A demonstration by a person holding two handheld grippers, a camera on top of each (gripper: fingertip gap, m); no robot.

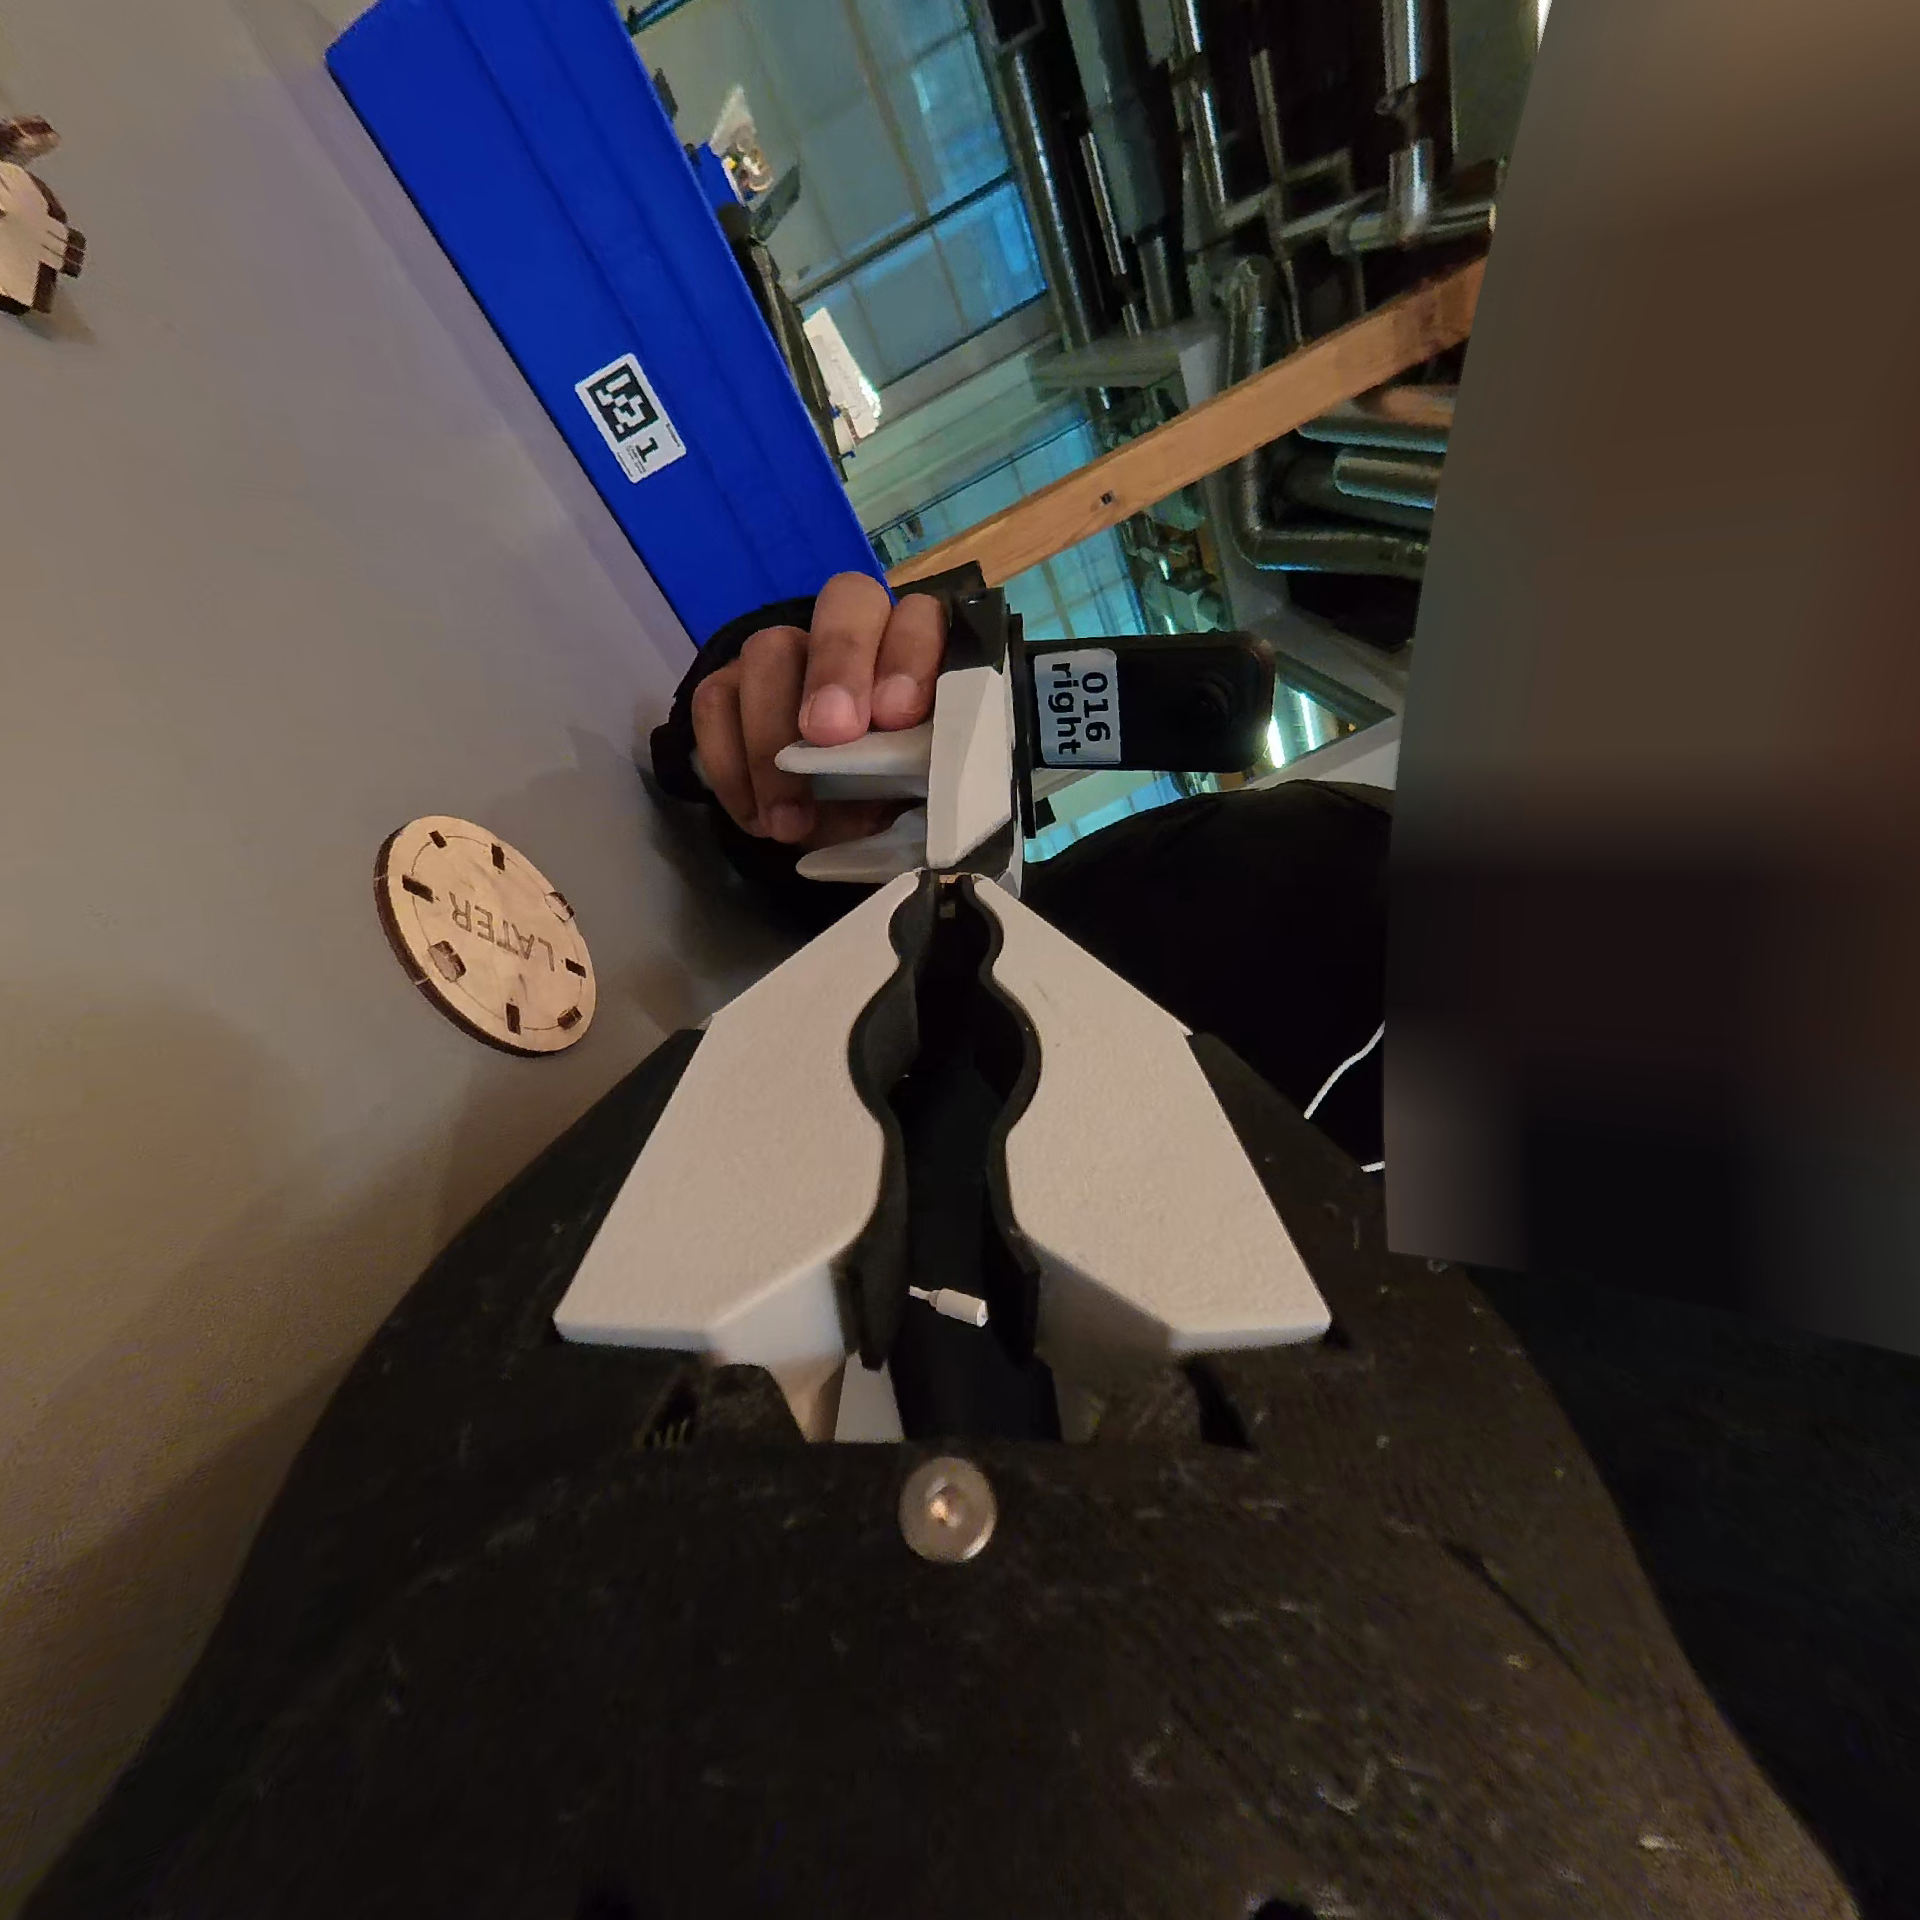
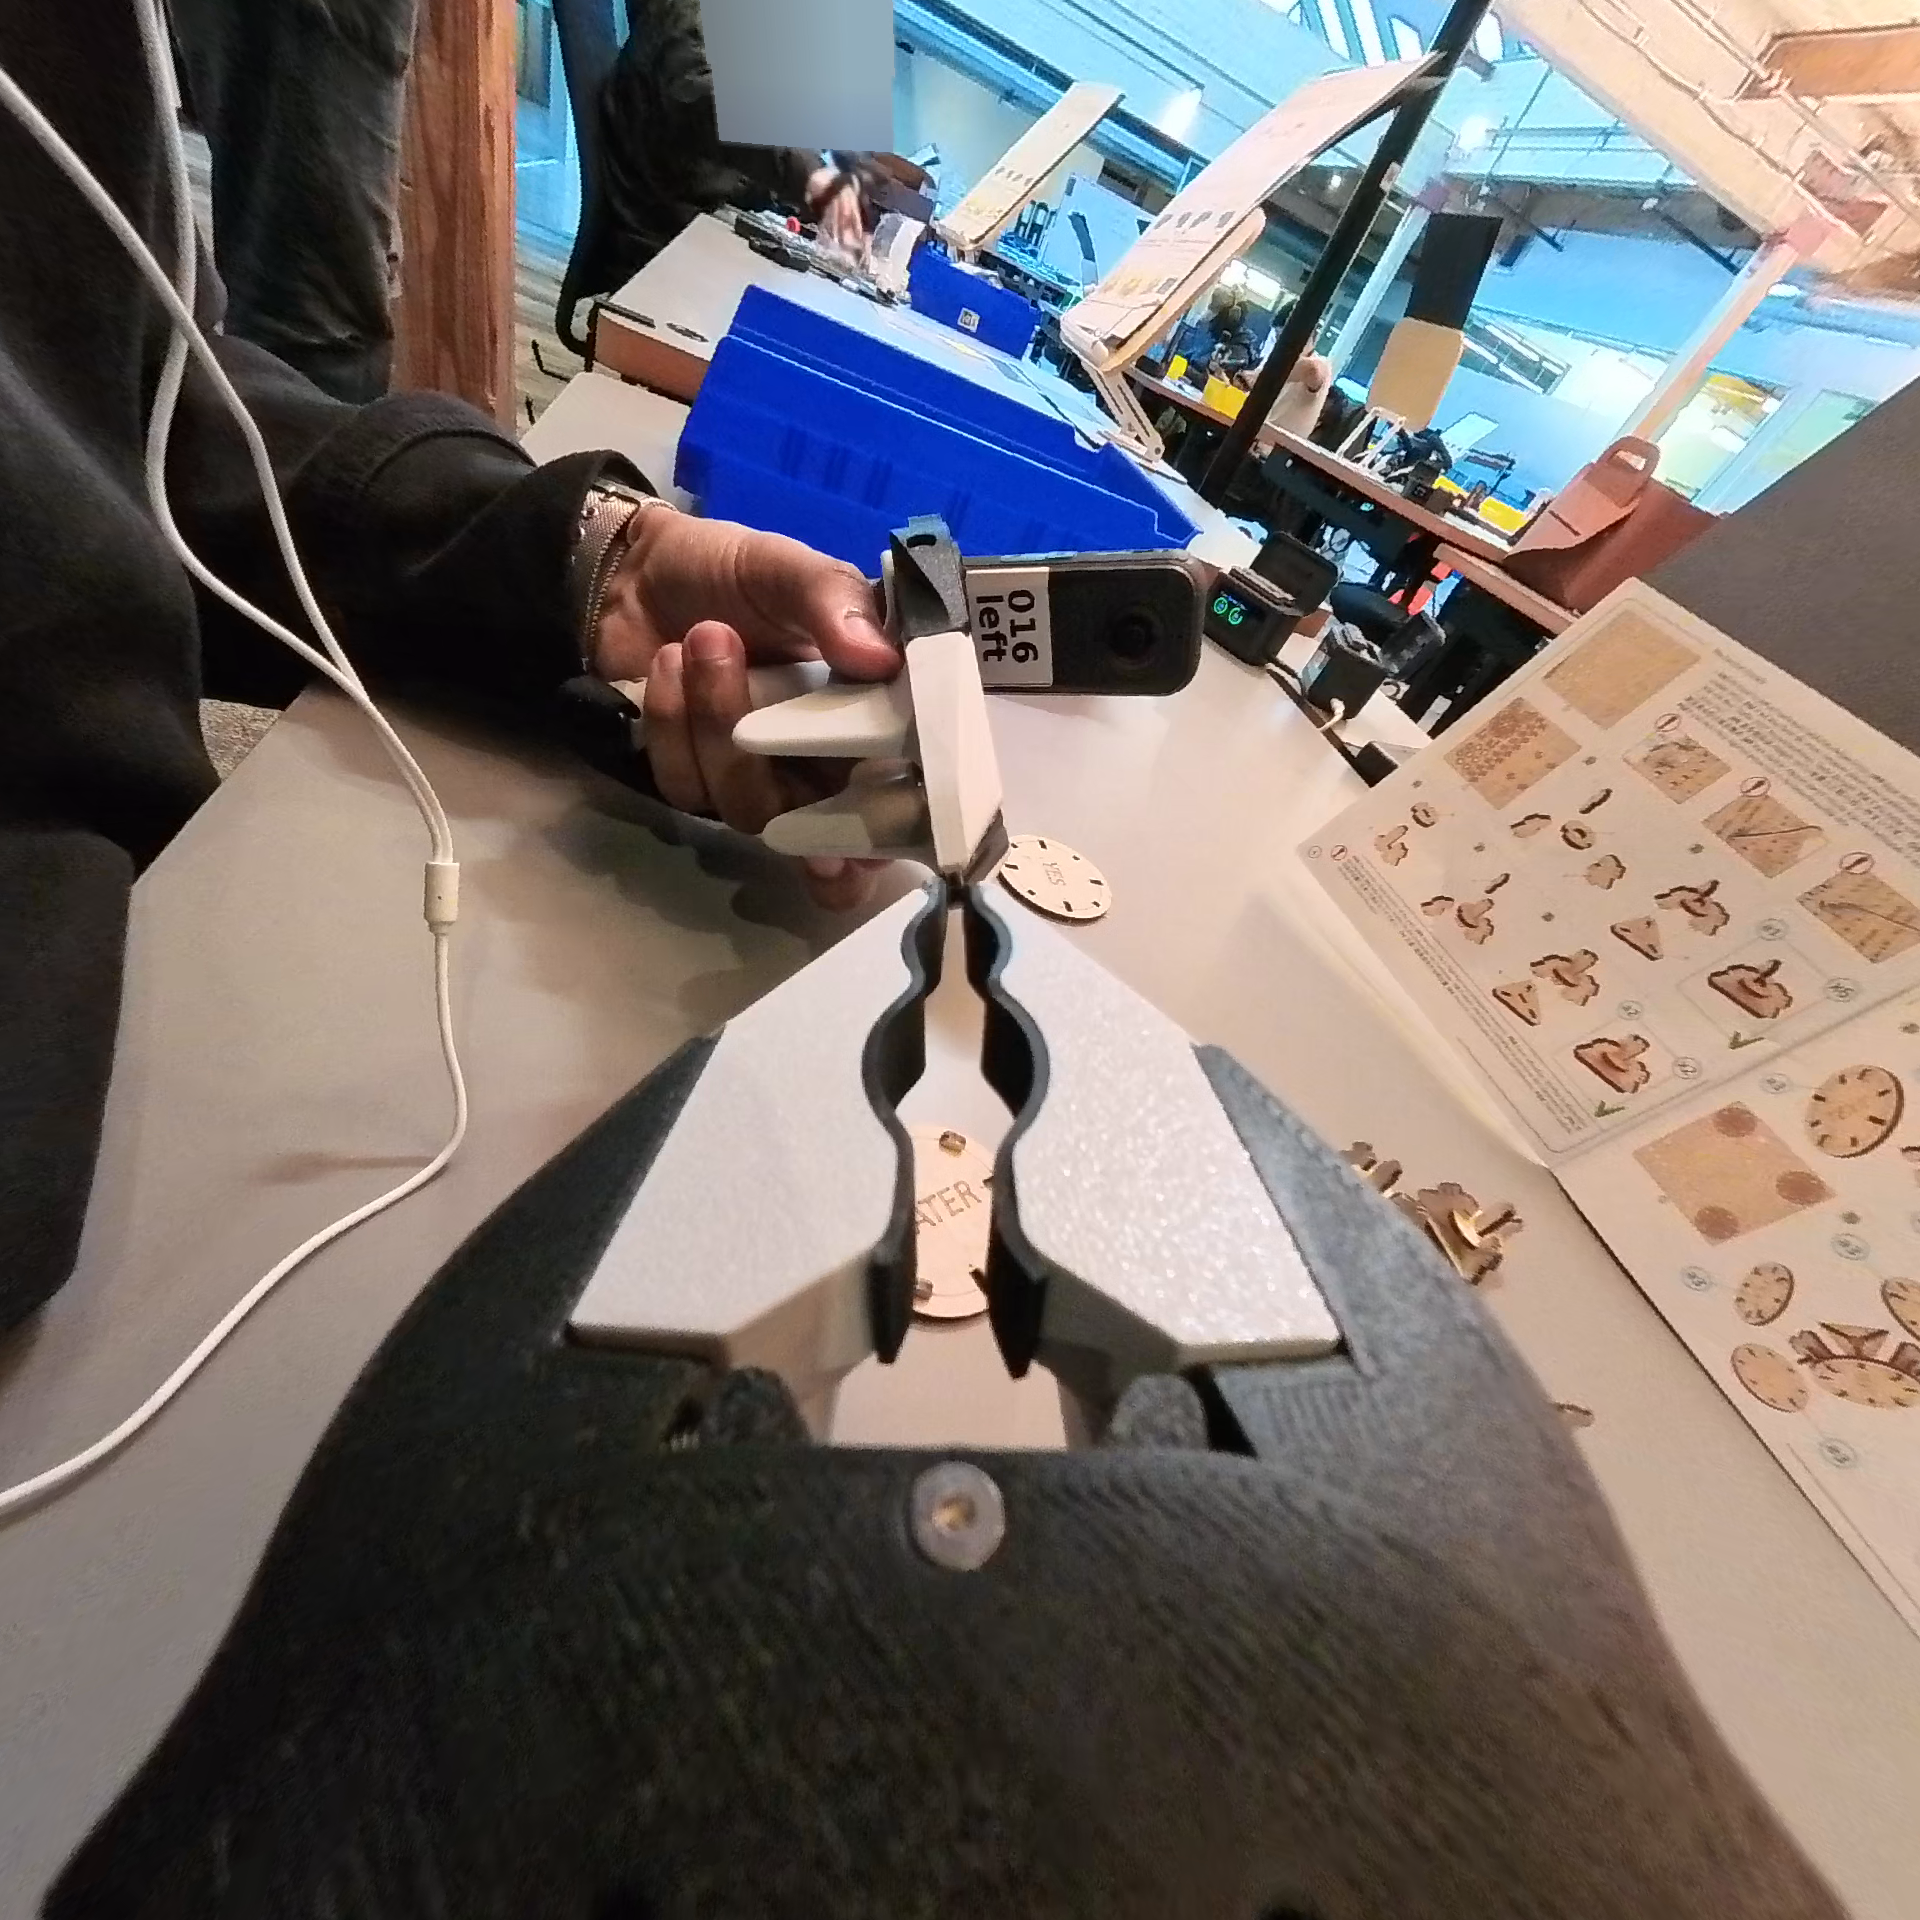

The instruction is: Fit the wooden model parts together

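Small wooden peg (image 1: 947,881): a tiny tan sliver at frame centre of the left wrist view, pinched at the very tips of the left gripper (image 1: 943,885), whose jaws stand closed on it with only a hairline between the dark pads (image 1: 904,935). The right gripper (image 1: 961,868) comes in from above, seen side-on, its tip touching the same spot, so the two tools meet point to point over the peg. In the right wrist view the right gripper's own jaws are pressed together at the tips; whether they also pinch the peg cannot be told, as it is too small there.

The meeting point hangs above the grey table (image 2: 1195,790). A round wooden disc (image 1: 483,935) with slots about its rim lies flat on the table, left of centre in the left wrist view and apart from the tips. A second slotted disc (image 2: 1055,878) lies just right of the tips in the right wrist view. Blue bin (image 1: 582,312): upper left. Instruction sheet (image 2: 1621,862): right edge, with assembled wooden pieces (image 2: 1455,1226) beside it. White cable (image 2: 436,904): left side.
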